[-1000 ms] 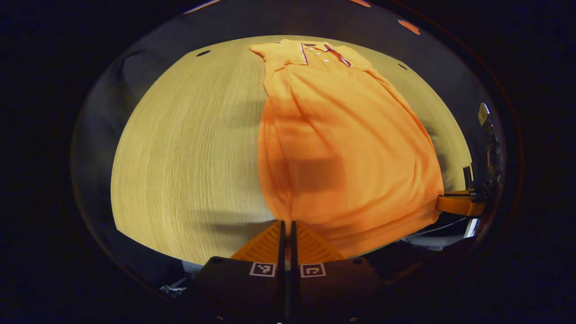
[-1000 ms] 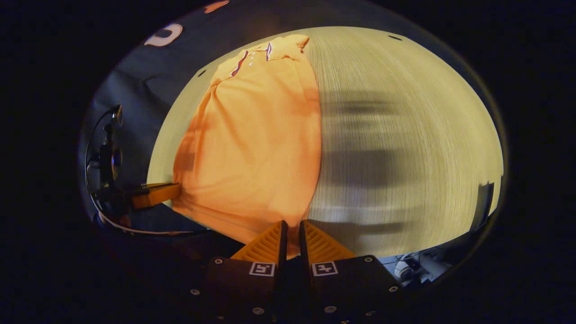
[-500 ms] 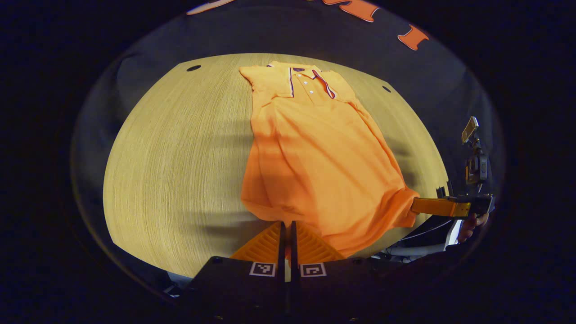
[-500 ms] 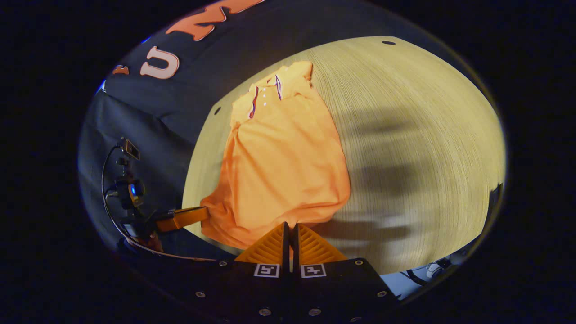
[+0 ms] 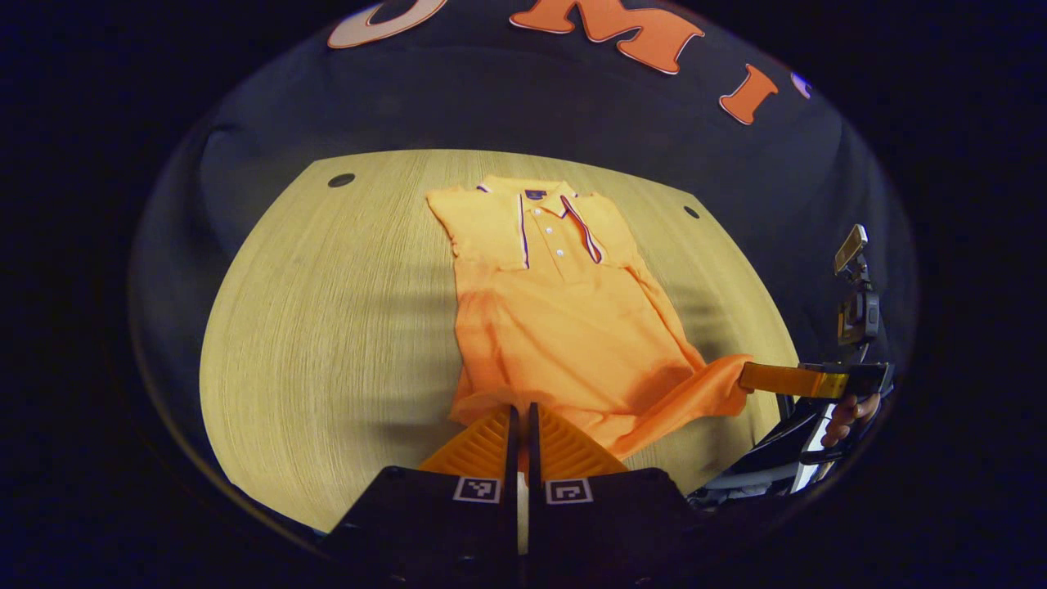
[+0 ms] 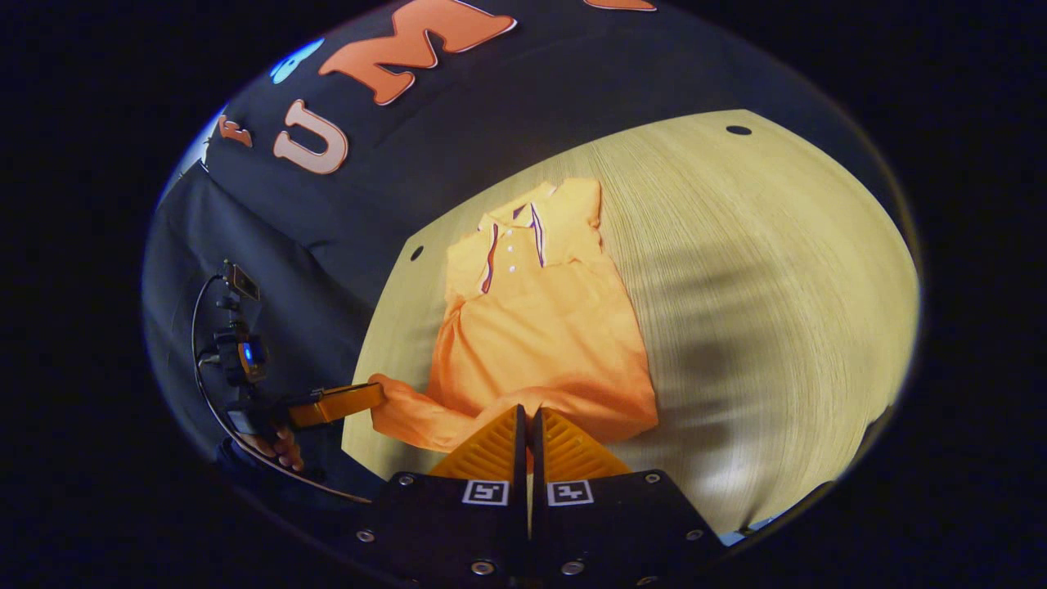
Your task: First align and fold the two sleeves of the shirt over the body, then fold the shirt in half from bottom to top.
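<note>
Left gripper view:
- Orange polo shirt point(image 5: 564, 327) flat on wooden table point(image 5: 327, 327), collar end far, hem end near. Sleeves already folded in over body.
- Left gripper point(image 5: 522, 409) at bottom centre, jaws pressed nearly together, thin fold of hem fabric pinched between fingers point(image 5: 491, 433) at shirt's near-left corner. Corner lifted off table.
- Right gripper point(image 5: 740, 378) at right edge, well apart, clamped on opposite hem corner; fabric pulled out to a point toward it, hem stretched between the two grippers and raised above tabletop.
- Hand point(image 5: 847, 409) wrapped round that gripper's handle, camera mast above it.
- Two small dark holes in tabletop near far corners point(image 5: 341, 179).

Right gripper view:
- Same shirt point(image 6: 540, 335) lying on table point(image 6: 777, 286), collar and white-buttoned placket toward booth wall, lower body bunched up toward camera.
- Right gripper point(image 6: 527, 421) at bottom centre, fingers point(image 6: 568, 450) all but closed, hem fabric caught in the slit between them at near-right corner.
- Left gripper point(image 6: 378, 394) at left, off table edge, gripping other hem corner; cloth drawn into a narrow tongue toward it.
- Hand point(image 6: 278, 446) below it on handle, cable looping up to camera mount.
- Upper half of shirt resting flat, lower hem off the surface.
</note>
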Tool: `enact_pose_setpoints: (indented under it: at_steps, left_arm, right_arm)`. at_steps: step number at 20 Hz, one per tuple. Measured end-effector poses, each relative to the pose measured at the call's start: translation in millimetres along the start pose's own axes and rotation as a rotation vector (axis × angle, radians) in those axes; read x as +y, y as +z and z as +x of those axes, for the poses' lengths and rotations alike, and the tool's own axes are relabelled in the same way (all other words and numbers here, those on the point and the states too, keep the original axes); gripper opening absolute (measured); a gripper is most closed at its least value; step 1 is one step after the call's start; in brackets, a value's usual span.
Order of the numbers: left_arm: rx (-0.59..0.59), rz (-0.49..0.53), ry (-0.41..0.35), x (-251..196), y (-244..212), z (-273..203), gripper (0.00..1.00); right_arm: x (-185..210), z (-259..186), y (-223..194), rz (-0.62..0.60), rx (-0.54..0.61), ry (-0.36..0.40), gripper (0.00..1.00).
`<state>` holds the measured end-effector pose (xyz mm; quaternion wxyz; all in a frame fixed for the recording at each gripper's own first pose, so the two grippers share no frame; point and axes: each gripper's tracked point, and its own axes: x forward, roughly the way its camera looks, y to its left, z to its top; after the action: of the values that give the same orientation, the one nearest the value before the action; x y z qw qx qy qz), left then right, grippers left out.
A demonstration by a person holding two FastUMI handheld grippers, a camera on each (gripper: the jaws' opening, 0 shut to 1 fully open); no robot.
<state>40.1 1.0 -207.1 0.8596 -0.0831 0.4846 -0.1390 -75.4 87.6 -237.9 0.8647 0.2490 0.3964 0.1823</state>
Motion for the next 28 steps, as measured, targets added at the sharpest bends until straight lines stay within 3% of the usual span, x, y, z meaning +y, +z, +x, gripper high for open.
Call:
enact_pose_setpoints:
  at_steps: [15, 28]
  left_arm:
    - [-0.112, 0.068, 0.014, 28, 158, 70, 0.05]
    - [-0.113, 0.045, 0.035, 81, 255, 156, 0.05]
  right_arm:
    - [8, 70, 144, -0.104, -0.099, -0.097, 0.03]
    - [-22, 153, 230, -0.112, -0.050, -0.215, 0.03]
